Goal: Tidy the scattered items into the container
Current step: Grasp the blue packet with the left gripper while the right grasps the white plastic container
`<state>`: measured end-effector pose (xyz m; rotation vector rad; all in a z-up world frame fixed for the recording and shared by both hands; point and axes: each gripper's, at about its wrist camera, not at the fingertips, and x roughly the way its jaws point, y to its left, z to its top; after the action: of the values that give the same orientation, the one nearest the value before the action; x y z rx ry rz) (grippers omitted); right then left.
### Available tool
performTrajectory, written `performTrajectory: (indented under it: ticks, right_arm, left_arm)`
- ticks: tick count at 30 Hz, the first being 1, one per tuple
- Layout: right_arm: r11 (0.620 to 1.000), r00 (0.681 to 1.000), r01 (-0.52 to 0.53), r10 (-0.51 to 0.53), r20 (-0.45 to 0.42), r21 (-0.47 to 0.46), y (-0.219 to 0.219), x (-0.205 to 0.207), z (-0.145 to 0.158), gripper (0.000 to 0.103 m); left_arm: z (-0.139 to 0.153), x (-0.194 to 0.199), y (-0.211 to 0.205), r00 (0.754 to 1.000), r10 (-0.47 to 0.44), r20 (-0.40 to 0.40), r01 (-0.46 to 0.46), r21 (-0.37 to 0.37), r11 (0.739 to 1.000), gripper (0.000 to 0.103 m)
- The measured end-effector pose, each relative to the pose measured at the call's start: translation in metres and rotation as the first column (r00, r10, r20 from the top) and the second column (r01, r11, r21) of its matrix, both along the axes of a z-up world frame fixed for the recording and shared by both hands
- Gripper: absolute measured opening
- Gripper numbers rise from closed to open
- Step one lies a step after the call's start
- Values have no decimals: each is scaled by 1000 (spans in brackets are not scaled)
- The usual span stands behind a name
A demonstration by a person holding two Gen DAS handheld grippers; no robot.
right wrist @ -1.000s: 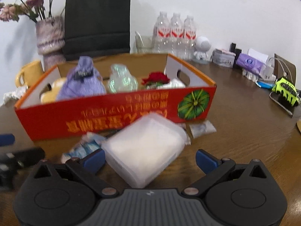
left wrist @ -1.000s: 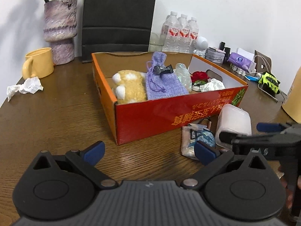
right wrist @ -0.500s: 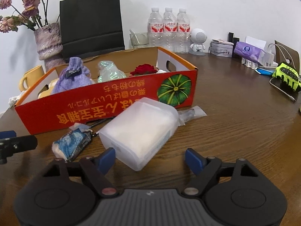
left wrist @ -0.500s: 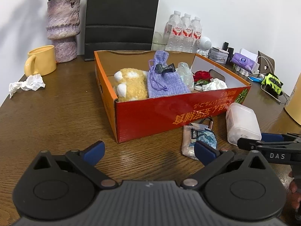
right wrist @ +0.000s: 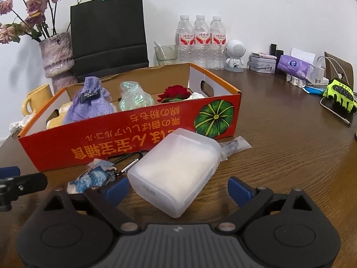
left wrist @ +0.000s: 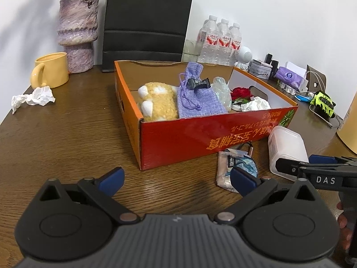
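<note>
Jaws wide, both | right gripper (right wrist: 178, 187) now nearer frosted box (right wrist: 176, 174)

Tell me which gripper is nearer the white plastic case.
Right. The right gripper is open with the case lying partly between its fingers. The left gripper sits off to the case's left, near the blue packet.

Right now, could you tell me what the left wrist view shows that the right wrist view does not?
Only the left view shows the plush toy plainly, the whole tissue beside the mug, and the open right gripper side-on by the white case.

Only the right view shows the pumpkin print, the clear sachet and the dried roses.

Both show the red box, purple pouch, blue packet, carabiner and water bottles.
</note>
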<state>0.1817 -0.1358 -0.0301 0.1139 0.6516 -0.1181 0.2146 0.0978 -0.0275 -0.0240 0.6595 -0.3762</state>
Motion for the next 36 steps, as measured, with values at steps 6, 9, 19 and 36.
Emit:
performTrajectory:
  ticks: [6,9,19,36]
  right_arm:
    - [1000,1000,15,-15,-8,1,2,7,0,95]
    - [999,999,32,-32,-17,-4,6,12,-1,97]
    - [999,1000,18,-17,-16,43,-2,20,-7,82]
    - [985,985,-154,146,97,83,-71,-16,1,69]
  left_arm:
    - [-1,-1,1,1000,0,5,0,6,1000,103]
    - [-1,-1,1,1000,1,4,-1,7,1000,103]
    - [-7,-4,-2,1000,0,-4,0,25,1000,103]
    - [-8,-9,-79,1000,-5,-18,6,45,999,100]
